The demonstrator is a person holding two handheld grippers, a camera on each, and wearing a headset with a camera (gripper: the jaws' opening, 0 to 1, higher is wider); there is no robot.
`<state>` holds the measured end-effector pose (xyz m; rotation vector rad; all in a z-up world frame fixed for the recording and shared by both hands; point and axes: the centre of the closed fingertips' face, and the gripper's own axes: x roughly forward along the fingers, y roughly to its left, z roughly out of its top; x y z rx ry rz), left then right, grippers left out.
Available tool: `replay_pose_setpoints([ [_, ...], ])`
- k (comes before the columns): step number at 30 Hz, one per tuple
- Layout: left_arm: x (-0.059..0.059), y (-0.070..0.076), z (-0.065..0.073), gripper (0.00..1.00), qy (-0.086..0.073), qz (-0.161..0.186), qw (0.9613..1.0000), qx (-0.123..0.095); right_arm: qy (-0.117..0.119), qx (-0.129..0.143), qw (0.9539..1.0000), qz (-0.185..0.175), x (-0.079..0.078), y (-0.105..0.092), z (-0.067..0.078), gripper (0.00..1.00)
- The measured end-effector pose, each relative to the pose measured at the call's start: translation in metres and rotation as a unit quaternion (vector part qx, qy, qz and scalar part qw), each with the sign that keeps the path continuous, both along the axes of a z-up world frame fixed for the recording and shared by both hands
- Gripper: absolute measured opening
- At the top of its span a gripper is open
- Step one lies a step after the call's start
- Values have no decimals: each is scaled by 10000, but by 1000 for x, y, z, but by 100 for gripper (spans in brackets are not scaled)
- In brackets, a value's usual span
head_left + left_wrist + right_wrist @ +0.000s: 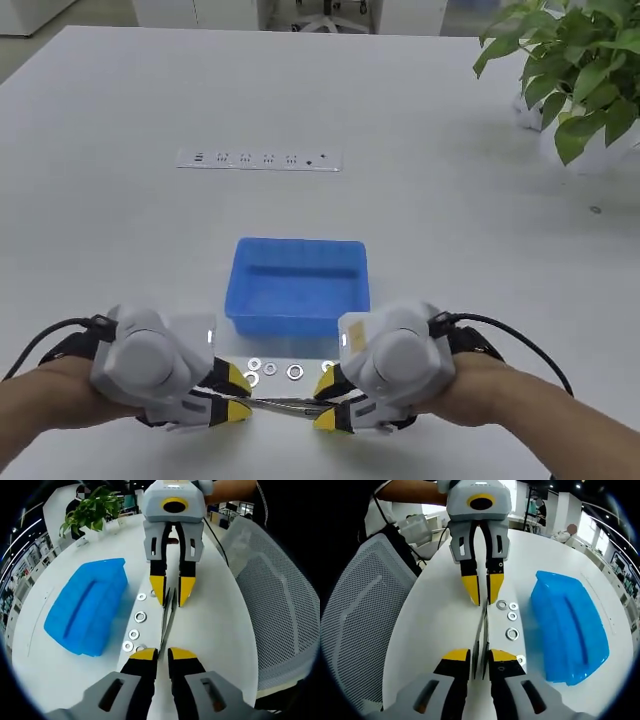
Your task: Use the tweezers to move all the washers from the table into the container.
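Low over the near side of the table (450,230), both hands are holding their tools from the outside and pointing them inward, tip to tip. The left hand (55,398) is aiming the left gripper (237,396) toward the right. Its jaws are pinching almost together on the joined end of the tweezers (282,403).

The right hand (495,395) is aiming the right gripper (327,400) toward the left. Its jaws are standing a little apart around the tweezers' two prongs, and I cannot tell whether they are pressing on them. The tweezers are running level from one gripper to the other, close to the tabletop.

Just beyond the tweezers, several washers (295,372) are lying flat on the table in a loose row, near both sets of jaws but touching neither. They are sitting between the tweezers and the container (300,290), which is resting open side up just behind them, centred between the two grippers.
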<state>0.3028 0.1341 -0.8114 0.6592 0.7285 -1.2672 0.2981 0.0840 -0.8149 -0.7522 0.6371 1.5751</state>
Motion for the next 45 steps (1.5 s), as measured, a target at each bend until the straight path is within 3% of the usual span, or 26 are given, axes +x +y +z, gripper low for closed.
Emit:
replay_pose_setpoints([
  [7, -2, -1, -3, 7, 16, -103, 9999, 9, -62, -27, 10000, 1, 2, 0, 0, 13],
  [20, -2, -2, -1, 6, -45, -239, 9997, 39, -69, -3, 10000, -72, 3, 0, 0, 12],
  [45, -8, -14, 47, 5, -203, -272, 9994, -108, -134, 46, 9999, 75, -2, 0, 0, 14],
])
